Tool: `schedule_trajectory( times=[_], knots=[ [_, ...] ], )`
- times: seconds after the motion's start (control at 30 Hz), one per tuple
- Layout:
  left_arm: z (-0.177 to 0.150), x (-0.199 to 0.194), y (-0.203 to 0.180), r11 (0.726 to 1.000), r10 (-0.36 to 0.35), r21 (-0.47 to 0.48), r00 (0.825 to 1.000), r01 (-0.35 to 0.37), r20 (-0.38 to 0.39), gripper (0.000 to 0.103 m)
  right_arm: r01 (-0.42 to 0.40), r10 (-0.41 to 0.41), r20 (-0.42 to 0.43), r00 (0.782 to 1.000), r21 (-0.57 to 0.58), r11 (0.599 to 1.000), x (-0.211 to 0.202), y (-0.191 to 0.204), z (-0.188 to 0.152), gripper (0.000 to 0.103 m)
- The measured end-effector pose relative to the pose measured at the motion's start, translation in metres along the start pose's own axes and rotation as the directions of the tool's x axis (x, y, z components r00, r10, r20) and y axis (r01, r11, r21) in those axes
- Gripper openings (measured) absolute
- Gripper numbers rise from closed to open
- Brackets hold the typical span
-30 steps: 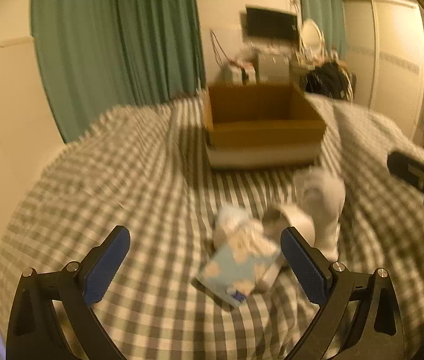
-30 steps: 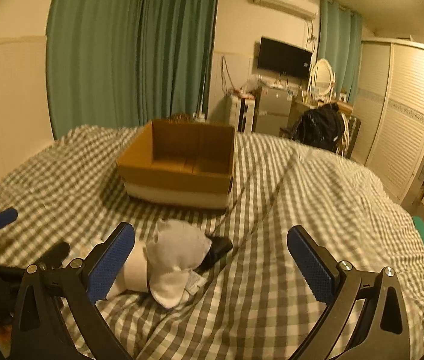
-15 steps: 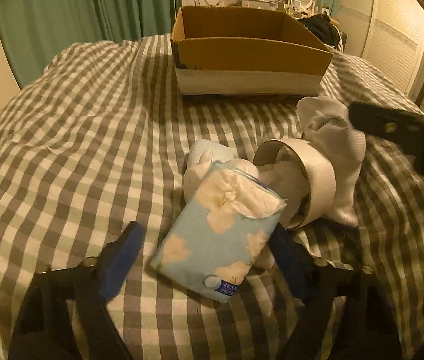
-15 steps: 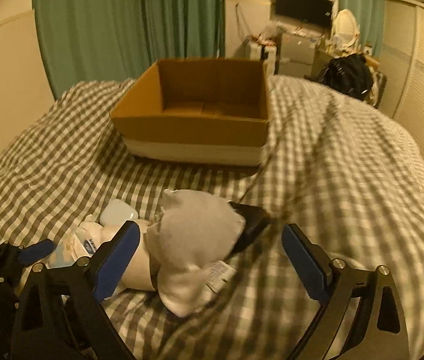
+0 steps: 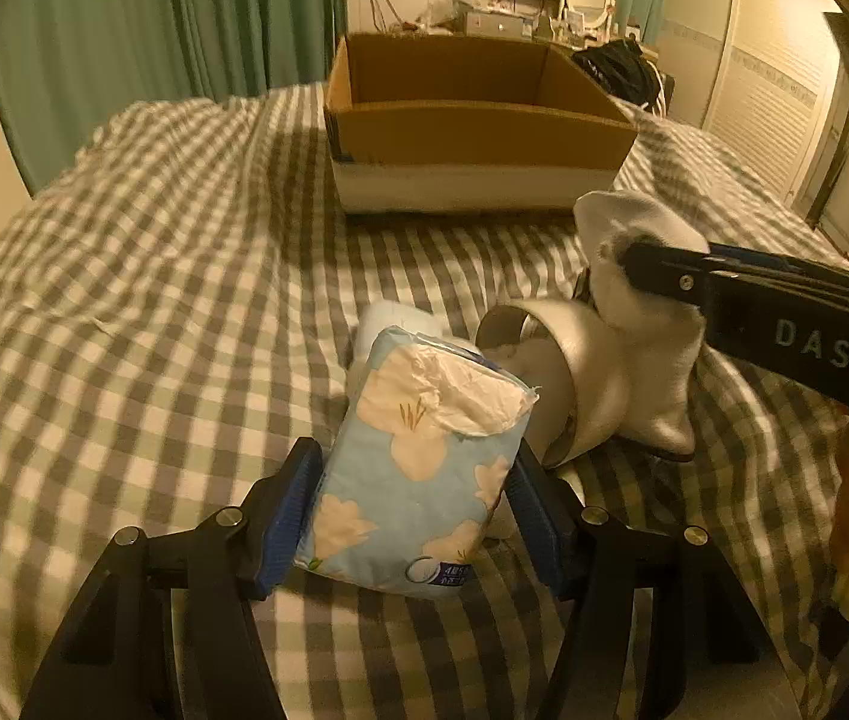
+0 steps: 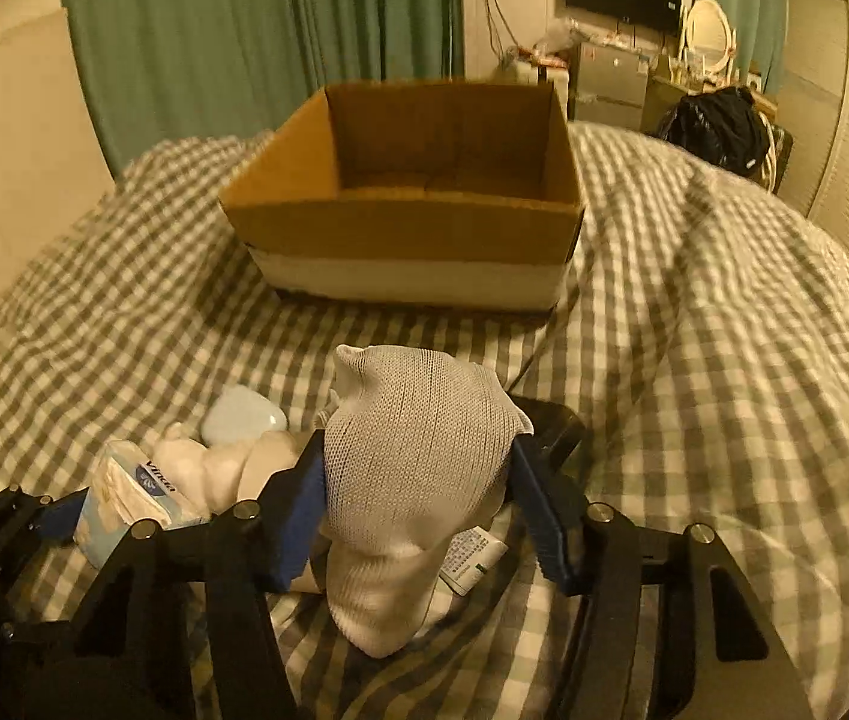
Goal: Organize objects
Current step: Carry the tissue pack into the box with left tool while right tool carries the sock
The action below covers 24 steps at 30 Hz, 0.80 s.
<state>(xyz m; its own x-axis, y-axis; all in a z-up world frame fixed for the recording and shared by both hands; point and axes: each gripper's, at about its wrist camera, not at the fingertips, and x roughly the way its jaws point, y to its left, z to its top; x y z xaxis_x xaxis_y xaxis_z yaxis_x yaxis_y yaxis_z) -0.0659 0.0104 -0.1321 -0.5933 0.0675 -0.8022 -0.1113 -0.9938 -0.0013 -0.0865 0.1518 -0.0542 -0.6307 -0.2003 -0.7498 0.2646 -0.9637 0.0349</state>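
Meanwhile, a pale-blue flowered tissue pack (image 5: 418,474) is clamped in the left gripper (image 5: 418,504) and a grey knitted sock (image 6: 418,474) in the right gripper (image 6: 418,510), seemingly destined for the open cardboard box (image 6: 406,228).

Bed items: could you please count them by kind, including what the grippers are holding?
Cardboard box: 1
Tissue pack: 1
White sock: 1
Tape roll: 1
Small pale case: 1
Black object under the sock: 1
Total: 6
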Motion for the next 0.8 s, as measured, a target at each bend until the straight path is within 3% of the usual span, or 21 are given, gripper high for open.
schedule_trajectory(
  times=[0.3, 0.47, 0.63, 0.8],
  knots=[
    [0.039, -0.048, 0.006, 1.000, 0.000, -0.002, 0.993, 0.000, 0.119, 0.063, 0.017, -0.011, 0.169, 0.986, -0.036, 0.999, -0.071, 0.000, 0.027, 0.055],
    [0.092, -0.076, 0.017, 0.997, -0.072, -0.020, 0.981, 0.077, 0.181, 0.063, 0.039, -0.020, 0.259, 0.966, -0.066, 0.997, -0.106, -0.007, 0.068, 0.055],
    [0.158, -0.089, 0.014, 0.999, -0.039, 0.014, 0.962, 0.036, 0.270, 0.063, 0.047, -0.019, 0.328, 0.944, -0.076, 0.996, -0.123, -0.019, 0.121, 0.055],
    [0.218, -0.068, 0.010, 0.999, -0.030, 0.032, 0.951, 0.021, 0.307, 0.063, 0.045, -0.013, 0.351, 0.936, -0.082, 0.996, -0.111, -0.031, 0.175, 0.055]
  ],
)
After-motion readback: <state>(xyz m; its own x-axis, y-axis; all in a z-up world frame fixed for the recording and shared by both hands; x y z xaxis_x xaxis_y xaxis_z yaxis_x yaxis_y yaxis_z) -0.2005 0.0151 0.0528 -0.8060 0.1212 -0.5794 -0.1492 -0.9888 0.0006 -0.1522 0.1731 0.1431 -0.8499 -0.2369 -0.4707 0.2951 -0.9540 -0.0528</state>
